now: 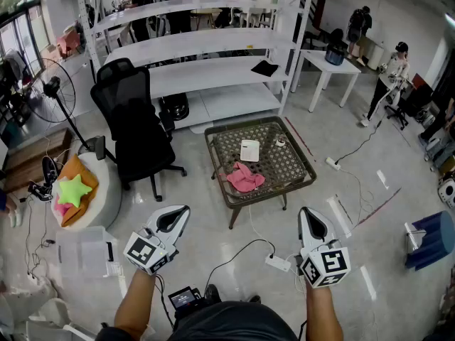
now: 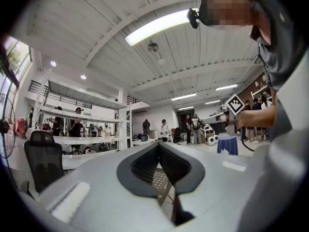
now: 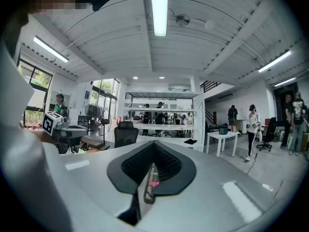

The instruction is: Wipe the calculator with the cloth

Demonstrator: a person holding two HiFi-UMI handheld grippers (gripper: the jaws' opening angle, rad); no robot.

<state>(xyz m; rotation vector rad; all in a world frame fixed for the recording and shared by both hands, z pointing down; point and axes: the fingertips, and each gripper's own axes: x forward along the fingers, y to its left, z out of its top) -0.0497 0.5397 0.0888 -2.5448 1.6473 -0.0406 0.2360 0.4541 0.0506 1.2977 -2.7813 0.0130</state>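
A low wicker table (image 1: 299, 180) stands on the floor ahead of me. On it lie a white calculator (image 1: 249, 150) near the middle and a crumpled pink cloth (image 1: 245, 178) at its near edge. My left gripper (image 1: 178, 217) and right gripper (image 1: 311, 220) hover level well short of the table, both shut with nothing in them. In the left gripper view the left gripper (image 2: 158, 152) shows a slice of the wicker table (image 2: 161, 180) below its closed tips. In the right gripper view the right gripper (image 3: 153, 153) shows a sliver of pink cloth (image 3: 154, 182) through the slit.
A black office chair (image 1: 135, 123) stands left of the table, with white shelving (image 1: 202, 48) behind. A power strip (image 1: 278, 263) and cables lie on the floor between me and the table. A cushion with a green star (image 1: 74, 190) sits at the left. People stand at the back.
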